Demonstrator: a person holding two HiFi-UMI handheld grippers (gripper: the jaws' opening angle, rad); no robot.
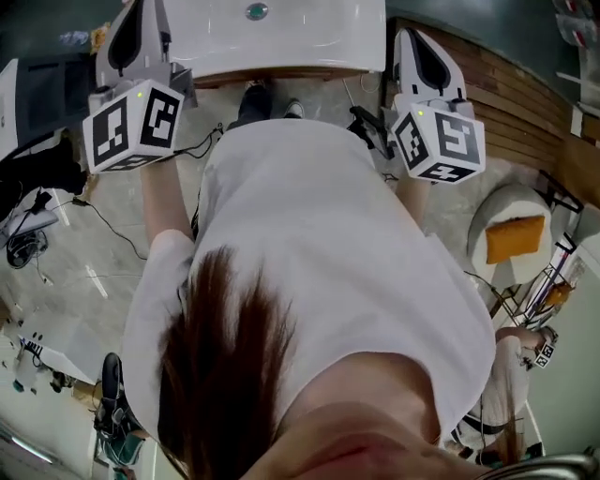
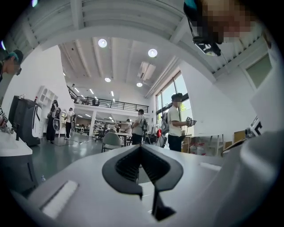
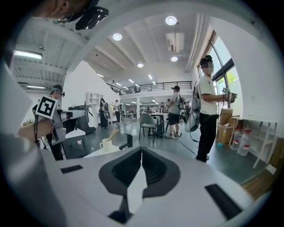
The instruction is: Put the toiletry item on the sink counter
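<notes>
From the head view I look down over a person's white shirt. Both grippers are raised in front of the white sink counter (image 1: 281, 37), whose basin drain (image 1: 256, 11) shows at the top edge. My left gripper (image 1: 139, 28) is shut and holds nothing, its dark pads meeting at the tip (image 2: 141, 148). My right gripper (image 1: 424, 52) is also shut and empty (image 3: 141, 150). In the right gripper view a white cup (image 3: 106, 144) with a stick-like item in it stands by a black faucet (image 3: 128, 141) on a white surface. No toiletry item is in either gripper.
Both gripper views look out into a large hall with several people standing, a chair (image 3: 148, 124), tables and cardboard boxes (image 3: 226, 126). On the floor lie cables (image 1: 112, 225). At the right, a white round stool carries an orange cushion (image 1: 514, 236).
</notes>
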